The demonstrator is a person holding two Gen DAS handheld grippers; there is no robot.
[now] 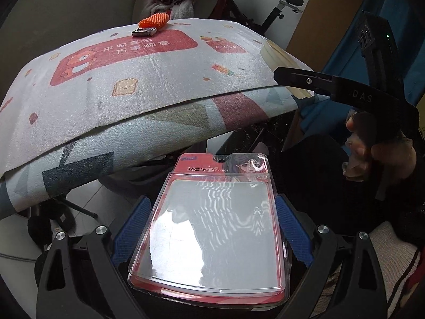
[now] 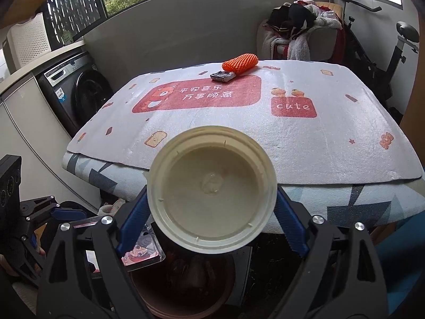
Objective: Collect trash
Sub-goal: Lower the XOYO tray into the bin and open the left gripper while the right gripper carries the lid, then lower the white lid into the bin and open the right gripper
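Observation:
My left gripper [image 1: 211, 223] is shut on a red card in a clear blister pack [image 1: 212, 226], held below the table's near edge. The pack also shows in the right wrist view [image 2: 143, 252], over a round reddish bin [image 2: 186, 287] on the floor. My right gripper [image 2: 211, 212] is shut on a cream plastic lid [image 2: 211, 188], held in front of the table edge above the bin. The lid shows in the left wrist view [image 1: 281, 63] too. An orange foam net [image 2: 240, 62] and a small crumpled silver packet [image 2: 223, 76] lie at the table's far side.
The table [image 2: 106, 178] carries a white mat with red prints [image 2: 239, 122]. A washing machine [image 2: 77, 93] stands at the left. A chair piled with clothes [image 2: 297, 29] and an exercise bike [image 2: 385, 61] stand behind the table.

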